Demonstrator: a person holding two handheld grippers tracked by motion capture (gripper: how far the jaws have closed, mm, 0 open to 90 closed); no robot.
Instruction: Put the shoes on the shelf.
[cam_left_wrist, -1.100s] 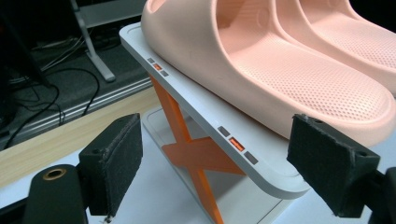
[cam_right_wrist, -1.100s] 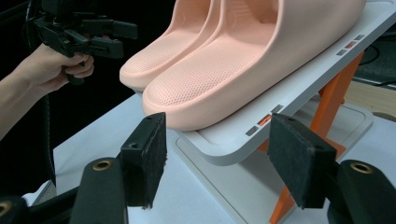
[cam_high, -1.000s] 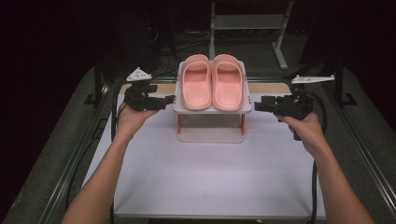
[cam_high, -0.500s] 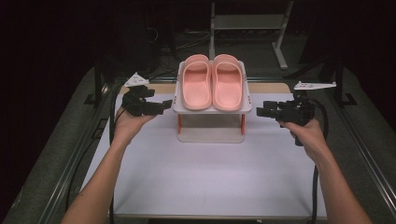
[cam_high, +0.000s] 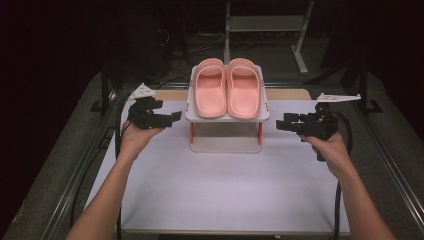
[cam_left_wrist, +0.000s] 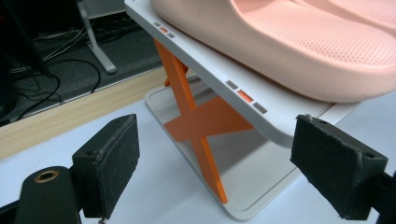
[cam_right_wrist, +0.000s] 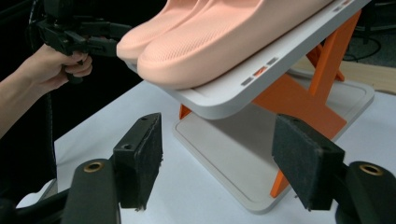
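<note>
1. Slippers (cam_high: 227, 89) sit on the rack (cam_high: 227, 116), mid-surface (cam_high: 220, 185).
2. Left tool (cam_high: 172, 117) and right tool (cam_high: 280, 125) flank it, wide open, empty.
3. Likely next: close in on the shelf edges.

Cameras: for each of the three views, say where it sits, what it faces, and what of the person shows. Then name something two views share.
High view: above the person's side, looking forward and down at the table; both forearms, left gripper and right gripper show.
Left gripper view: on the left gripper, facing the rack from its left; its open jaws show.
Right gripper view: on the right gripper, facing the rack's other side; open jaws and the far left hand show.
Shared: pink slippers on the rack's top shelf.
</note>
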